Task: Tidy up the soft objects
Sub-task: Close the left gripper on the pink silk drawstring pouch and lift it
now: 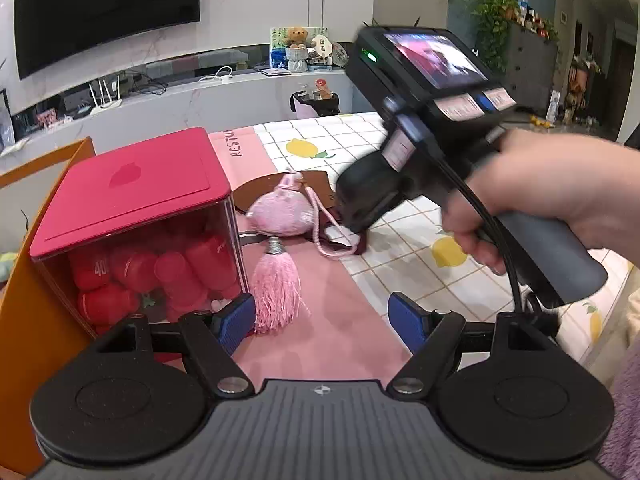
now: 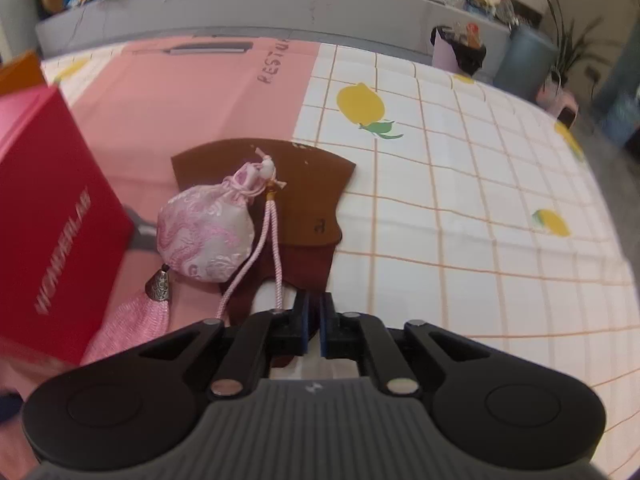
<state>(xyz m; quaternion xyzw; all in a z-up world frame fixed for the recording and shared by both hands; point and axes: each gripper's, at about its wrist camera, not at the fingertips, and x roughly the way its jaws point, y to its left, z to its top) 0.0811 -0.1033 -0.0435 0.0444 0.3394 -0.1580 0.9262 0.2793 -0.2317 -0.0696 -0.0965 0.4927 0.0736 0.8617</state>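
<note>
Just ahead of the gripper lie a glossy pink brocade pouch [image 2: 204,236] with a silky thread tassel [image 1: 276,292] under an embossed metal cap [image 2: 160,286], matt brown felt [image 2: 304,184], and a clear plastic box [image 1: 152,252].

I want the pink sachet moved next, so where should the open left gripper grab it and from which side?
Grip the pink sachet at its cinched neck, coming from above. The neck is narrow and gathered, while the body is plump and slippery-looking. Avoid the looped cord, which lies close to the right gripper.
</note>
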